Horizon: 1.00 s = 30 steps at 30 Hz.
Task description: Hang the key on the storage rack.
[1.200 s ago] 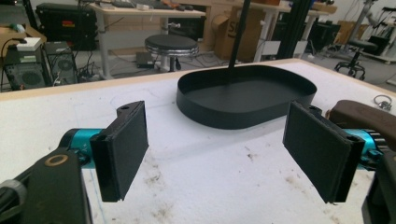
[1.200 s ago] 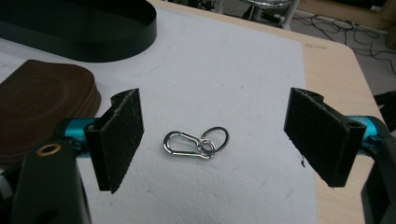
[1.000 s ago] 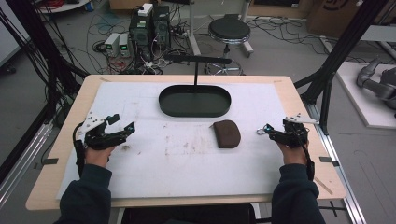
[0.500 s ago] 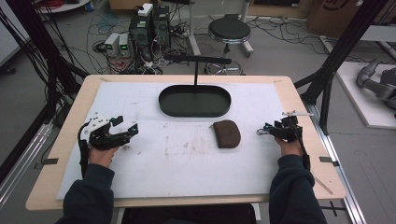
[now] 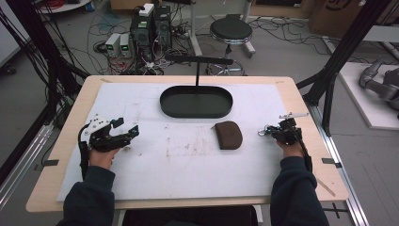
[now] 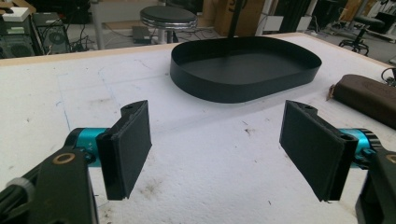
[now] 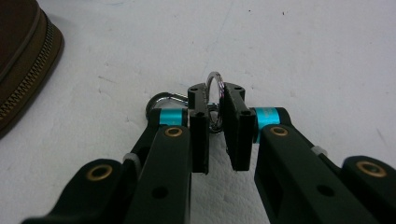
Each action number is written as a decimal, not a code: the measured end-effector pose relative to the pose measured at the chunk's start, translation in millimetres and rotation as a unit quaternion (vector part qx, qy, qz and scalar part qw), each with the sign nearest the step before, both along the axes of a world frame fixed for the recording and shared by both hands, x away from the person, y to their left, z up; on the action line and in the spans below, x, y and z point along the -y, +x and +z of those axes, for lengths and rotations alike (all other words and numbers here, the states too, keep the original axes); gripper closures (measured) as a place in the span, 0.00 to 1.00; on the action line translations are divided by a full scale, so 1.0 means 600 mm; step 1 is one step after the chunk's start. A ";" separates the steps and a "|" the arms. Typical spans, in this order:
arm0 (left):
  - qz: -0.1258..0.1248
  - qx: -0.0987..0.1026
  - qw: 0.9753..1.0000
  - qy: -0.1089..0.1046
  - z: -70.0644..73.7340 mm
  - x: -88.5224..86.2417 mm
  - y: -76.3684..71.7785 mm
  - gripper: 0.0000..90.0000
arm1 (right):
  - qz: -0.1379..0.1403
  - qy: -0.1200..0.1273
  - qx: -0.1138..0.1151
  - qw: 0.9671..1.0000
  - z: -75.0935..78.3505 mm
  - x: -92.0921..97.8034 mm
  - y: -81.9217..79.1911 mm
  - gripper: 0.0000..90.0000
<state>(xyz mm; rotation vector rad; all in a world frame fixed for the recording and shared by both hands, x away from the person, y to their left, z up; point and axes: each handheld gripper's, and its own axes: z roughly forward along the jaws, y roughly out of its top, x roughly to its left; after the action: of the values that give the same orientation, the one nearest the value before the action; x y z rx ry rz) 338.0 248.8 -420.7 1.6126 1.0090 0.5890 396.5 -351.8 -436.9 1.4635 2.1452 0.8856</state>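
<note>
My right gripper (image 7: 215,100) is shut on a silver key ring (image 7: 214,79), which stands upright between its pads just above the white mat. A metal carabiner clip (image 7: 161,100) hangs from the ring behind the left jaw. In the high view this gripper (image 5: 264,133) sits at the table's right, a short way right of a brown zippered pouch (image 5: 228,134) that lies flat on the mat. The pouch's zipper edge (image 7: 21,56) fills the top-left corner of the right gripper view. My left gripper (image 5: 127,132) rests at the left of the mat, open (image 6: 217,140), with nothing between its jaws.
A black oval tray (image 5: 196,114) with a low wall (image 6: 224,91) stands at the back middle of the mat, and a thin post with a crossbar (image 5: 197,60) rises behind it. The pouch (image 6: 369,95) lies to its right. A stool and computer cases stand on the floor beyond the table.
Both hands have shifted only slightly; the right gripper has edged a little left toward the pouch. The pouch and tray have stayed put.
</note>
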 end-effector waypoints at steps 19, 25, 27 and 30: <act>0.004 -0.004 1.000 0.004 -0.001 -0.001 0.000 0.28 | 0.014 -0.039 -0.014 0.999 0.005 -0.010 -0.002 0.99; 0.002 -0.003 1.000 0.002 -0.002 -0.006 0.000 0.28 | 0.018 0.005 -0.018 1.000 0.015 -0.010 -0.001 1.00; 0.003 -0.002 1.000 -0.001 -0.002 -0.007 0.000 0.28 | 0.026 0.019 -0.004 0.999 0.023 -0.015 -0.005 1.00; 0.001 -0.001 1.000 -0.002 -0.002 -0.008 0.000 0.28 | 0.028 0.023 0.005 0.999 0.033 -0.020 -0.007 1.00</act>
<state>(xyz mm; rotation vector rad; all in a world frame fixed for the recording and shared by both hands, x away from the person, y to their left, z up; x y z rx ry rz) 338.0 253.5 -422.0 1.6084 1.0136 0.5871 392.4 -339.7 -417.2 1.4229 2.1818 0.9656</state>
